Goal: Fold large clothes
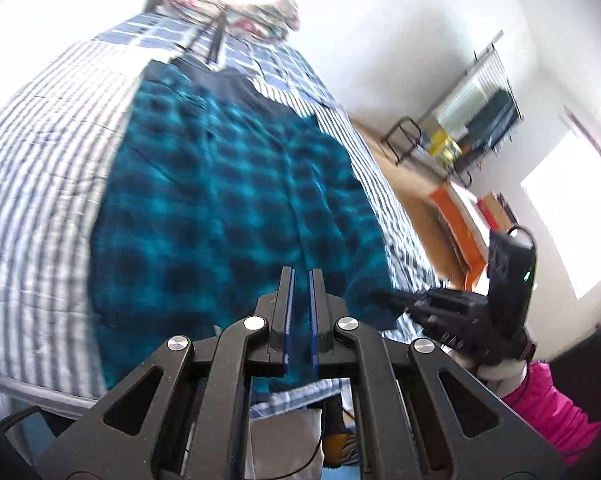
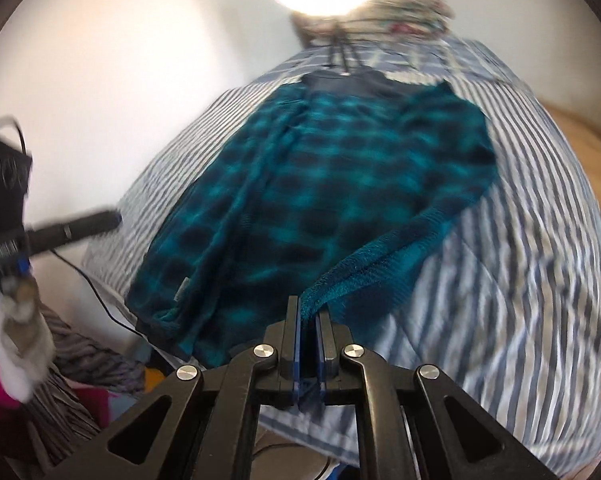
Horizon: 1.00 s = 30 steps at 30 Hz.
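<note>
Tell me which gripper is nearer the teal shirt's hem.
Right. The right gripper pinches the teal shirt at its hem; the left gripper hovers above the shirt, shut on nothing.

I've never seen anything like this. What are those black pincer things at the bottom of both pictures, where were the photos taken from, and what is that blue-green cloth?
There is no robot here. A person holds a hand-operated two-finger gripper in each hand, and each one carries a wide-angle camera looking out along its fingers, which is why everything looks bent.

One picture comes from the left gripper, the other from the right gripper. Each camera also catches the other gripper off to the side.

On the bed's striped cover lies a large teal and black checked fleece garment, the thing to be folded.

The right gripper is shut on the garment's hem, with teal cloth pinched between its blue pads. The left gripper is shut too, but I cannot tell whether it holds cloth. Both pictures are blurred.
</note>
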Tool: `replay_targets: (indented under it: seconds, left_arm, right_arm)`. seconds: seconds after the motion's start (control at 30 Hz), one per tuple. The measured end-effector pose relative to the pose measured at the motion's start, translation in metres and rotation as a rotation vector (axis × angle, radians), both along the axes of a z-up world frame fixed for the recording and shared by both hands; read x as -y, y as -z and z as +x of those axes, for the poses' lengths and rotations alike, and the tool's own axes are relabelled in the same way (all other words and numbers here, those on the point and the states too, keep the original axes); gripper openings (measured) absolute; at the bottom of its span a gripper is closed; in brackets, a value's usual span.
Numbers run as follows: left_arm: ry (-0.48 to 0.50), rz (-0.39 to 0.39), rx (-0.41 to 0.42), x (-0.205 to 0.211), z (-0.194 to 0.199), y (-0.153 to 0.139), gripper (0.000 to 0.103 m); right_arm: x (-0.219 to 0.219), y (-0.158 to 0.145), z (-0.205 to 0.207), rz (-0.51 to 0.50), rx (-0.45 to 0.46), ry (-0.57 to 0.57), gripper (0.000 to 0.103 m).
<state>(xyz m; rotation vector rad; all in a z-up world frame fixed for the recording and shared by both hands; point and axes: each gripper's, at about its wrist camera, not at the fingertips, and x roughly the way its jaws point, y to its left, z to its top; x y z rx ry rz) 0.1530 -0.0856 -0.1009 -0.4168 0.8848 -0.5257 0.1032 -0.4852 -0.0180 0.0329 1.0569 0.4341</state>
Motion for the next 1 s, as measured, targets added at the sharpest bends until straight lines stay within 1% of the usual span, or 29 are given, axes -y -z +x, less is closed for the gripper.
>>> replay_targets:
  seconds: [0.13, 0.23, 0.33, 0.4, 0.47, 0.53, 0.6, 0.63, 0.67, 0.7, 0.73, 0.8, 0.83, 0.87, 0.9, 0.93, 0.97, 1.0]
  left_arm:
    - [-0.053, -0.037, 0.008, -0.029, 0.003, -0.007, 0.003]
    - [-0.092, -0.058, 0.015, -0.050, 0.003, -0.011, 0.003]
    - [-0.125, -0.077, 0.018, -0.069, 0.001, -0.010, 0.003]
    - [-0.144, -0.080, 0.013, -0.080, 0.002, -0.007, 0.003]
    - [-0.160, -0.081, 0.001, -0.088, 0.002, -0.002, 0.003]
    - [-0.173, -0.086, -0.022, -0.094, 0.002, 0.005, 0.003]
    - [-0.178, -0.090, -0.048, -0.097, 0.005, 0.013, 0.003]
    - [-0.179, -0.083, -0.054, -0.096, 0.004, 0.015, 0.003]
    - [-0.178, -0.074, -0.060, -0.094, 0.005, 0.018, 0.003]
    - [-0.172, -0.063, -0.065, -0.090, 0.005, 0.020, 0.003]
    - [-0.163, -0.054, -0.068, -0.087, 0.005, 0.022, 0.003]
    - [-0.141, -0.029, -0.066, -0.077, 0.005, 0.024, 0.004]
    - [-0.132, -0.021, -0.064, -0.073, 0.005, 0.025, 0.010]
    - [-0.120, -0.014, -0.065, -0.068, 0.007, 0.026, 0.021]
    - [-0.109, -0.012, -0.066, -0.063, 0.008, 0.027, 0.026]
    - [-0.096, -0.006, -0.070, -0.056, 0.009, 0.028, 0.034]
    - [-0.082, 0.000, -0.075, -0.049, 0.011, 0.031, 0.038]
    - [-0.063, 0.013, -0.085, -0.039, 0.013, 0.034, 0.039]
  right_arm:
    - [-0.046, 0.004, 0.012, -0.075, 0.006, -0.111, 0.003]
    - [-0.083, 0.013, 0.016, -0.135, 0.001, -0.205, 0.003]
    - [-0.121, 0.031, 0.016, -0.211, -0.017, -0.313, 0.003]
    - [-0.141, 0.048, 0.017, -0.254, -0.050, -0.380, 0.003]
    - [-0.152, 0.066, 0.016, -0.298, -0.078, -0.416, 0.004]
    - [-0.155, 0.077, 0.018, -0.310, -0.091, -0.423, 0.004]
    - [-0.154, 0.076, 0.021, -0.297, -0.098, -0.429, 0.004]
    - [-0.151, 0.074, 0.022, -0.283, -0.103, -0.433, 0.006]
    - [-0.150, 0.073, 0.023, -0.266, -0.109, -0.435, 0.011]
    - [-0.145, 0.071, 0.025, -0.236, -0.124, -0.426, 0.014]
    - [-0.138, 0.067, 0.026, -0.195, -0.140, -0.412, 0.021]
    - [-0.126, 0.056, 0.026, -0.112, -0.158, -0.399, 0.029]
    - [-0.118, 0.047, 0.025, -0.074, -0.159, -0.393, 0.029]
    - [-0.109, 0.038, 0.023, -0.035, -0.155, -0.385, 0.032]
    - [-0.101, 0.031, 0.023, -0.004, -0.152, -0.377, 0.035]
    - [-0.092, 0.024, 0.022, 0.028, -0.149, -0.367, 0.044]
    - [-0.084, 0.018, 0.023, 0.055, -0.143, -0.356, 0.050]
    - [-0.070, 0.010, 0.025, 0.088, -0.134, -0.334, 0.052]
